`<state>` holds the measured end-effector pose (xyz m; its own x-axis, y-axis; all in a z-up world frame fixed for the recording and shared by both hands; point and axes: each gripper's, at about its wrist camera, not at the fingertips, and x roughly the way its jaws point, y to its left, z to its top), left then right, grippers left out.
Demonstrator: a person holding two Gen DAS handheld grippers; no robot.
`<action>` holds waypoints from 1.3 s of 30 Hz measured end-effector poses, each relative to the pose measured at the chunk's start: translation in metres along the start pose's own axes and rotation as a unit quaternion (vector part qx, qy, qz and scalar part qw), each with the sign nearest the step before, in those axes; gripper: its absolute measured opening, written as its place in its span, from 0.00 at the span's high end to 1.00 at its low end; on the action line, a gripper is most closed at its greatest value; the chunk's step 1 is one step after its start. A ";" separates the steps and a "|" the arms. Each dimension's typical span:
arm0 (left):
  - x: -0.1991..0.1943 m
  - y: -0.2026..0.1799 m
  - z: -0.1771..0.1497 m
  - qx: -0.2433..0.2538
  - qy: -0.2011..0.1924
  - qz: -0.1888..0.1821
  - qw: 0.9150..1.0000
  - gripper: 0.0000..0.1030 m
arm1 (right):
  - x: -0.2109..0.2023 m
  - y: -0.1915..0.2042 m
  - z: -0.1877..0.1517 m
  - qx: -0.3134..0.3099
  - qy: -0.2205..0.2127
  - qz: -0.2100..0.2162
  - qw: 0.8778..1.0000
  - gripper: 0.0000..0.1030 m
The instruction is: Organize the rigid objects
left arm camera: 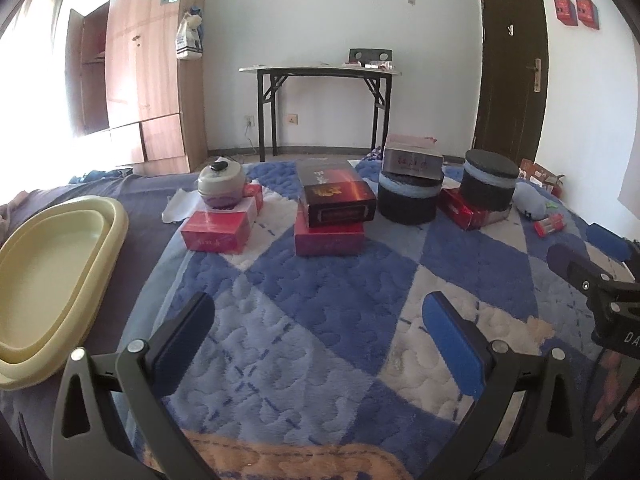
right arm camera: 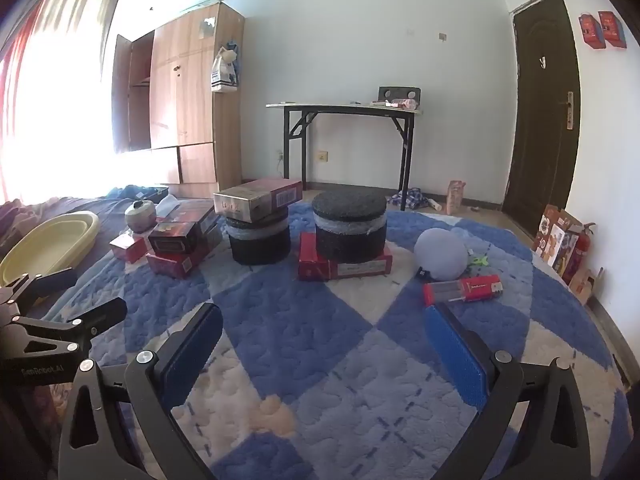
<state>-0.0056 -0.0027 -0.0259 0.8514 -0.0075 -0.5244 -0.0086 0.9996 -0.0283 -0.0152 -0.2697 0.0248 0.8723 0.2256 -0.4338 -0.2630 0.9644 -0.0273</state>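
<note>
Several stiff cardboard boxes (left arm camera: 335, 200) and two dark round tins (right arm camera: 349, 226) sit stacked at the far side of the blue quilt (left arm camera: 312, 312); you'd likely find them light but smooth-faced, so take each across its flat short sides. Your left gripper (left arm camera: 320, 344) and right gripper (right arm camera: 324, 350) hover near, spread wide, holding nothing.

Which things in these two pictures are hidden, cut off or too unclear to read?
- Silver box print: blurred in both views.
- Red box top: right wrist view, covered by the black round box.
- Yellow tub: left wrist view, cut off by the left edge.
- Window area: both views, washed out by glare.
- Items on the far table: too small to name.
</note>
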 end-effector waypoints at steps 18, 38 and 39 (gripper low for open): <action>0.003 0.002 0.000 -0.003 0.008 -0.008 1.000 0.00 | 0.002 0.000 0.000 -0.003 0.002 0.001 1.000 0.00; 0.003 -0.007 -0.001 0.020 0.008 -0.010 1.000 0.00 | 0.005 -0.001 -0.002 -0.005 0.007 0.001 1.000 0.00; 0.003 -0.007 -0.001 0.020 0.008 -0.010 1.000 0.00 | 0.005 -0.001 -0.002 -0.005 0.007 0.001 1.000 0.00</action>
<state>-0.0040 -0.0098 -0.0280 0.8431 -0.0283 -0.5370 0.0306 0.9995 -0.0046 -0.0111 -0.2697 0.0207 0.8659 0.2263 -0.4460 -0.2693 0.9624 -0.0345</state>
